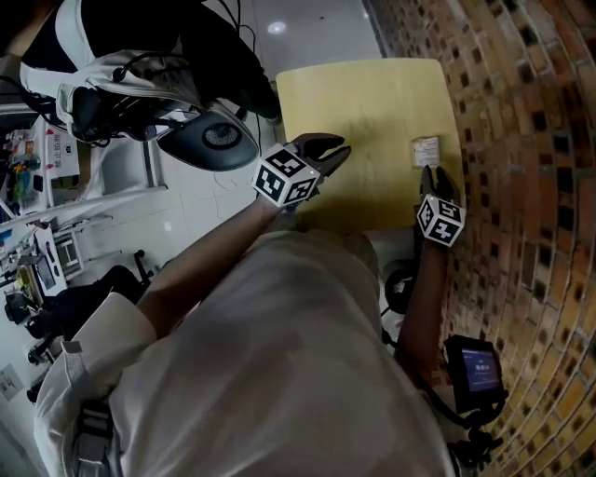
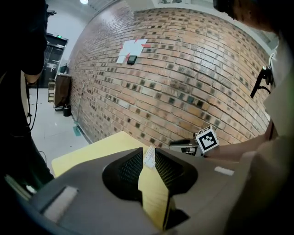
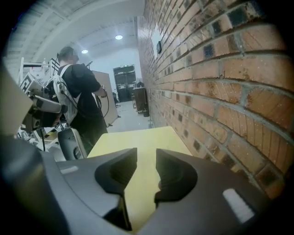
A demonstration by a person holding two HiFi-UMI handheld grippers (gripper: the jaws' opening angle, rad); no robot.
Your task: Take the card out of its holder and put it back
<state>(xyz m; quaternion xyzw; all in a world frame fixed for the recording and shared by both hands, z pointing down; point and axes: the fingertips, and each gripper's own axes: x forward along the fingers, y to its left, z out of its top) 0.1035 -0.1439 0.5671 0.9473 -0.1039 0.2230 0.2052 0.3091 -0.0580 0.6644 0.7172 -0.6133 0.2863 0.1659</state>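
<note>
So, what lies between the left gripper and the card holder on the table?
Only bare yellow table separates the left gripper from the card holder; the head view shows it.

Pale beige shirt, short sleeves, folded cuff. Left tool & right tool: dark grey bodies, ridged blk pads. B&w square-marker left cube, right cube.

We take this for a lab or workshop: a bare brick wall flanks a plain yellow counter, the glossy white floor shines under ceiling spots, equipment shelves crowd one side, and a person wears cabled gear.
</note>
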